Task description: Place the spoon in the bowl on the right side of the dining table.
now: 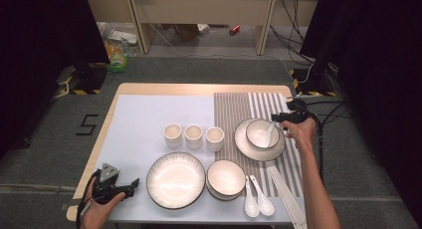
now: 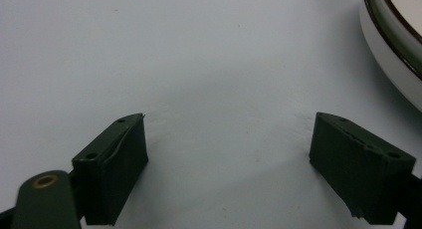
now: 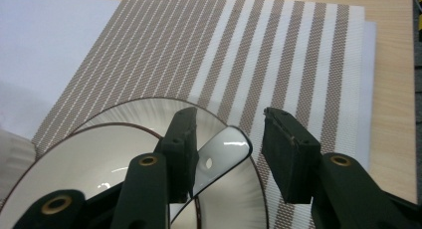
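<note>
The right gripper (image 1: 281, 117) hangs over the far right part of the table (image 1: 149, 89), above the striped mat (image 3: 278, 45). Its jaws are open, and the handle of a white spoon (image 3: 224, 152) sits between them. One jaw is right beside the handle, the other is apart from it, so the spoon is not squeezed. The spoon lies in a bowl (image 1: 253, 134), with its handle leaning on the bowl's rim. The bowl stands on a small plate (image 1: 242, 144) on the mat, near the table's right edge.

The left gripper (image 1: 124, 187) is near the front left corner of the table. Its jaws are wide open with nothing between them, just the pale table cover (image 2: 209, 64). A big plate (image 1: 175, 179) lies just beside it.

Three cups (image 1: 193, 136) stand in a row in the middle. Another bowl (image 1: 226, 178) and two more spoons (image 1: 257, 196) sit near the front edge.
</note>
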`<state>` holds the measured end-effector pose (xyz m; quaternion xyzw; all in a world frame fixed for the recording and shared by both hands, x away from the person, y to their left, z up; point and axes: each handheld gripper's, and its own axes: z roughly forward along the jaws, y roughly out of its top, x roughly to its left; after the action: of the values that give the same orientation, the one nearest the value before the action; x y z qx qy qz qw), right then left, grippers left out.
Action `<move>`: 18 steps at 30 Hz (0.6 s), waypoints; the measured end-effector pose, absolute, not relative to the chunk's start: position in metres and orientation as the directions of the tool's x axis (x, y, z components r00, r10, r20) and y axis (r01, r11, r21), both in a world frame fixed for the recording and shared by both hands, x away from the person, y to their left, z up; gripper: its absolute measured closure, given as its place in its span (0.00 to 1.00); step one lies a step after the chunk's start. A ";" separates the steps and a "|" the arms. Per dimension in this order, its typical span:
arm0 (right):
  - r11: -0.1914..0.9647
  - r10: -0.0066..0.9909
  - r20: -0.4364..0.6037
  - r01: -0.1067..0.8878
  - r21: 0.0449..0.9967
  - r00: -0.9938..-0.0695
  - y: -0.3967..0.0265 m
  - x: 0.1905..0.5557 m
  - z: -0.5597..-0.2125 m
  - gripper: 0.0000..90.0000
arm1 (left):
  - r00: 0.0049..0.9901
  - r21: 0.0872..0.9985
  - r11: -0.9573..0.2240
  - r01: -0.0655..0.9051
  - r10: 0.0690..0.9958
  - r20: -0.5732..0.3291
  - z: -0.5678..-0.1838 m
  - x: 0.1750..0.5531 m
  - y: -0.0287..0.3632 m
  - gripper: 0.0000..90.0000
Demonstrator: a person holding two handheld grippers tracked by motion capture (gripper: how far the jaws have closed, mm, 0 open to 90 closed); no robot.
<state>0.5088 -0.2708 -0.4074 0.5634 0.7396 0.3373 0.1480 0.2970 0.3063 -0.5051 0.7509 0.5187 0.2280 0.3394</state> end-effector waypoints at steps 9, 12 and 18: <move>0.152 0.934 0.150 0.741 0.655 -0.325 -0.283 0.500 -0.407 0.64 | 0.358 0.746 -0.232 0.624 0.934 -0.009 -0.505 0.297 0.306 0.16; 0.163 0.930 0.149 0.739 0.653 -0.337 -0.285 0.498 -0.408 0.65 | 0.358 0.746 -0.232 0.624 0.934 -0.009 -0.505 0.297 0.306 0.16; 0.163 0.926 0.159 0.741 0.652 -0.343 -0.288 0.494 -0.408 0.66 | 0.358 0.746 -0.232 0.624 0.934 -0.009 -0.505 0.297 0.306 0.16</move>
<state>0.4942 -0.2880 -0.4082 0.5557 0.7497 0.3311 0.1396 0.2969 0.3062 -0.5051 0.7509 0.5185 0.2283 0.3394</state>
